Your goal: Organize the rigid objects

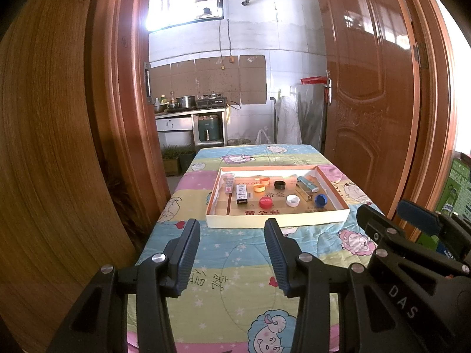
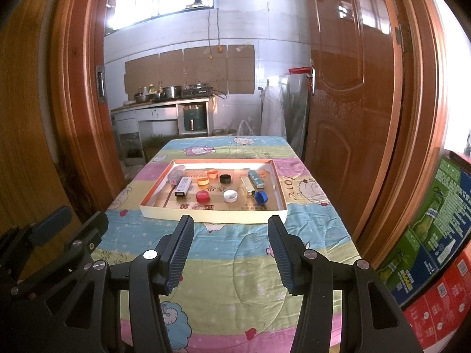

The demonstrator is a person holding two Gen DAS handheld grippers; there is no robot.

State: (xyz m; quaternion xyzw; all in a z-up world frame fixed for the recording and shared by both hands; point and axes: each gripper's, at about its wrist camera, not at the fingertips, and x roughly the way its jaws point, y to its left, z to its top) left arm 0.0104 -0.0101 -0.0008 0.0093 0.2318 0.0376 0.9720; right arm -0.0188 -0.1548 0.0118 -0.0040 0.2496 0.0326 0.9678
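Observation:
A shallow cardboard tray (image 1: 276, 219) (image 2: 212, 214) lies on the table beyond both grippers. Inside it are a red cap (image 1: 265, 202) (image 2: 202, 196), a white cap (image 1: 292, 200) (image 2: 230, 196), a blue cap (image 1: 320, 200) (image 2: 261, 197), a black cap (image 1: 280, 184) (image 2: 225, 179), two orange caps (image 1: 259, 188) (image 2: 203, 181), a black-and-white box (image 1: 241, 194) (image 2: 182, 186), a gold box (image 2: 248, 187) and a teal box (image 1: 307, 183) (image 2: 256, 178). My left gripper (image 1: 232, 229) and right gripper (image 2: 231, 225) hover open and empty short of the tray.
A cartoon-print quilt (image 1: 235, 279) covers the table. Wooden doors (image 1: 371, 88) flank it on both sides. Printed cartons (image 2: 435, 235) are stacked at the right. A kitchen counter (image 1: 188, 111) with pots stands behind.

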